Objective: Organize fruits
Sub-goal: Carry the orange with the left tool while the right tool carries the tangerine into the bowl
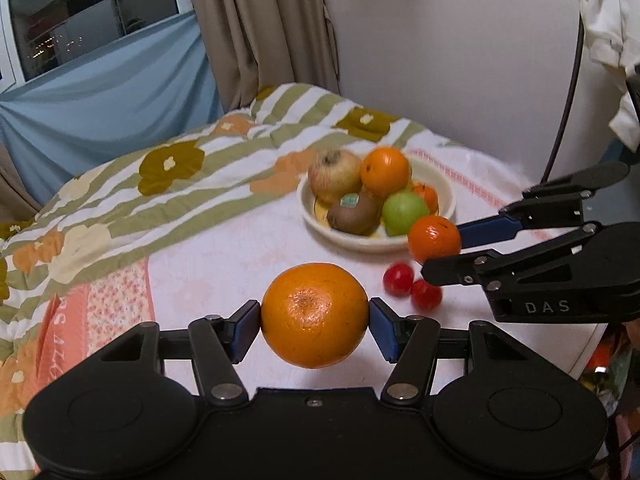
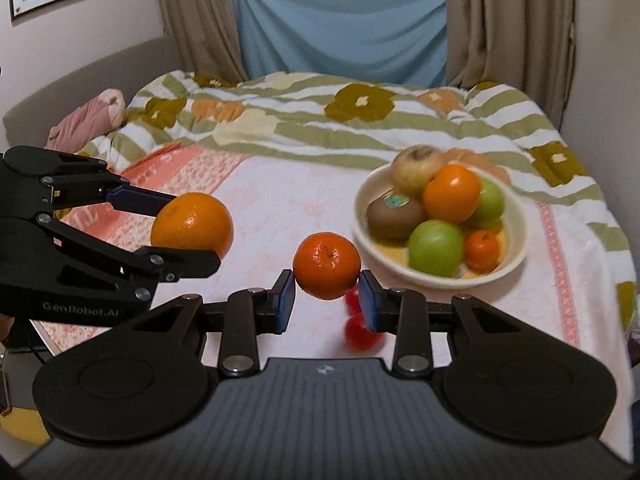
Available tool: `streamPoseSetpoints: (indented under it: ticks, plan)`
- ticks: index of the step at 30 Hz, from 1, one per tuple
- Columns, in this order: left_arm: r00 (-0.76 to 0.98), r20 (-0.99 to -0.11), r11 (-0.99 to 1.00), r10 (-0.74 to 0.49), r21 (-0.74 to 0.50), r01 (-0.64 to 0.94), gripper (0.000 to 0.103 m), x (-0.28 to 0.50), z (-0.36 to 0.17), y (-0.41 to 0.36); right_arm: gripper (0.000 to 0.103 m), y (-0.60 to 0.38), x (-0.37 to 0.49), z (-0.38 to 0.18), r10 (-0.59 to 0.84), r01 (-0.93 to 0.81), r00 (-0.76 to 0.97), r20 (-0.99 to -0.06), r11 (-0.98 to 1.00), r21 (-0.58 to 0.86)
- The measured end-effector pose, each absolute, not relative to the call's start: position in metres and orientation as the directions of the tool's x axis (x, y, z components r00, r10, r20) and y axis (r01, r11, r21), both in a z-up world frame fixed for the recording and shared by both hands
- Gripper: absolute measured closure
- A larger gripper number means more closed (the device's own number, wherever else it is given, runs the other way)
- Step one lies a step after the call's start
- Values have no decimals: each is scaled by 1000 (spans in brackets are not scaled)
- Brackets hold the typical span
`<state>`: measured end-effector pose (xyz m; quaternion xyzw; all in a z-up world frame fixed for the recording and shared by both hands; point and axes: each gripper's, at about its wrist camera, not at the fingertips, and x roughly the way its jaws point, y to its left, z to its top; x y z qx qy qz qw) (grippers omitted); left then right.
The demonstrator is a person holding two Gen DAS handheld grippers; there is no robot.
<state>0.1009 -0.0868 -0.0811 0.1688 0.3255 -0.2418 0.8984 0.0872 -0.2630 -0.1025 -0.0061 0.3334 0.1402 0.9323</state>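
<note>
My left gripper [image 1: 315, 322] is shut on a large orange [image 1: 315, 315], held above the pink cloth; it also shows in the right wrist view [image 2: 192, 225]. My right gripper [image 2: 327, 296] is shut on a small mandarin [image 2: 327, 265], held just in front of the cream bowl [image 2: 516, 252]; the mandarin shows in the left wrist view [image 1: 434, 239]. The bowl [image 1: 312, 216] holds an apple [image 1: 335, 175], an orange [image 1: 385, 171], a kiwi [image 1: 354, 213], green apples [image 1: 404, 213] and a small mandarin [image 1: 426, 195]. Two red cherry tomatoes [image 1: 398, 278] lie on the cloth beside the bowl.
A flowered striped quilt [image 1: 160, 184] is bunched behind and left of the cloth. A white wall and a hanging white cloth [image 1: 608, 40] stand on the right. Curtains [image 2: 500, 20] and a blue sheet [image 2: 340, 28] hang behind the bed.
</note>
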Motion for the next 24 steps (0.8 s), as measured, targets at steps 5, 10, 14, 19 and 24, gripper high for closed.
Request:
streamPoseSetpoints:
  ticks: [5,10,14,19,24]
  plan:
    - [686,-646,835,-333,135,533,40,103,-60,-105,54,-285,83,-83,242,-252,755,-609,965,71]
    - [702,-627,840,-338,135,525,40,110,-43,-128,54,-313,90,-64,234,-241,772,-591,968,69]
    - [708,-619,842,-340,134,522,40,121,-35,-148,54,-336,102,-54,231,-238,781,-580,969,64]
    - [707,-622,849,-336,126,513,40,138,-33,-172,54,-362,122,-50,233,-248,785,-574,967,55]
    - [700,-632,851,-333,117,512,40,164,-36,-197,54,-390,150,-54,239,-255,784,-573,965,55]
